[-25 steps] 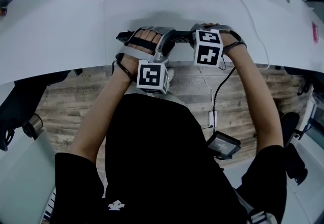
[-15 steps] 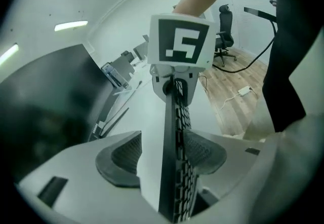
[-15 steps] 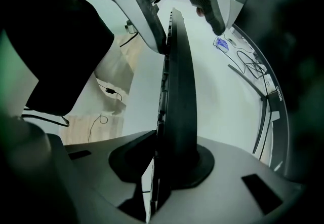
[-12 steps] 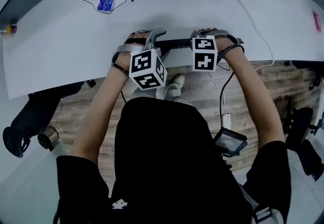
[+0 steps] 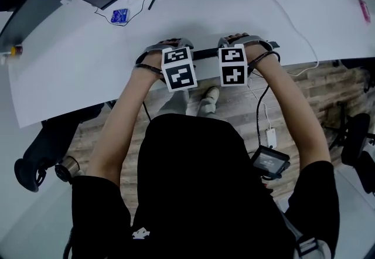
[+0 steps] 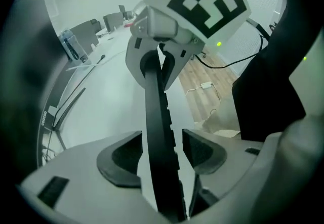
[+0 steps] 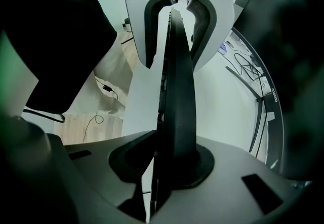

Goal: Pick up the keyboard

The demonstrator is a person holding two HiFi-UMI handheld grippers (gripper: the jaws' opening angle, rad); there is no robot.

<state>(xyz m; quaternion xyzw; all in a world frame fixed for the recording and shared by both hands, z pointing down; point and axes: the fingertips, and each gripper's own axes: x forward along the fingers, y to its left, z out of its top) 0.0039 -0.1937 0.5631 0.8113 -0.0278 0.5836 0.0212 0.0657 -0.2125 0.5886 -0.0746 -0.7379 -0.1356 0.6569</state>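
Quickly, left to right: a blue tag on a thin black wire lies on the white counter, its print too small to read. Your left hand-held gripper has just been opening. Its jaws stand apart around the keyboard, with a gap at one pad. The keyboard is turned on edge at the counter's near rim, spanning both grippers. Your right hand-held gripper is clamped on its other end. Both cubes carry black-and-white square markers, no words. Small white lettering by a curved black bar is unreadable. A plank floor lies below.
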